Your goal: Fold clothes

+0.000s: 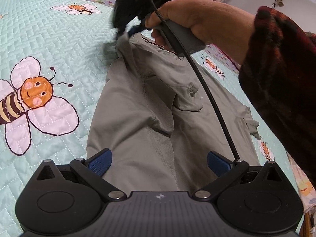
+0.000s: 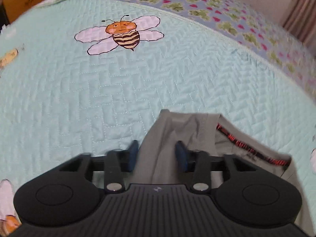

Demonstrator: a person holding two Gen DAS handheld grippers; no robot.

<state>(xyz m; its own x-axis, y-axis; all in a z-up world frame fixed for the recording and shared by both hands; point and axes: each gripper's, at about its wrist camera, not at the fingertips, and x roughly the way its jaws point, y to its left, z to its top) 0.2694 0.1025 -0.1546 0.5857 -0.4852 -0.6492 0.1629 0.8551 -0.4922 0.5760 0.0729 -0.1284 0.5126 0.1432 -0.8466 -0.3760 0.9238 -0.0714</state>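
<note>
Grey fabric fills the middle of both views: the shirt [image 1: 138, 106] lies stretched along your mint quilted bedspread [image 1: 59, 39], between the big bee print [image 1: 29, 102] on one side and smaller bees on the other. Your left gripper [image 1: 159, 163] hangs just over the near part of the shirt with its blue pads [image 1: 99, 163] spread wide, holding nothing. Your right gripper [image 2: 158, 156] pinches a bunched fold near the collar, cloth pressed between both pads, the red-lettered neck tape [image 2: 254, 148] just beside it. From the left camera your right hand [image 1: 197, 17], in a dark red sleeve [image 1: 280, 63], grips the handle above the shirt's far end
</note>
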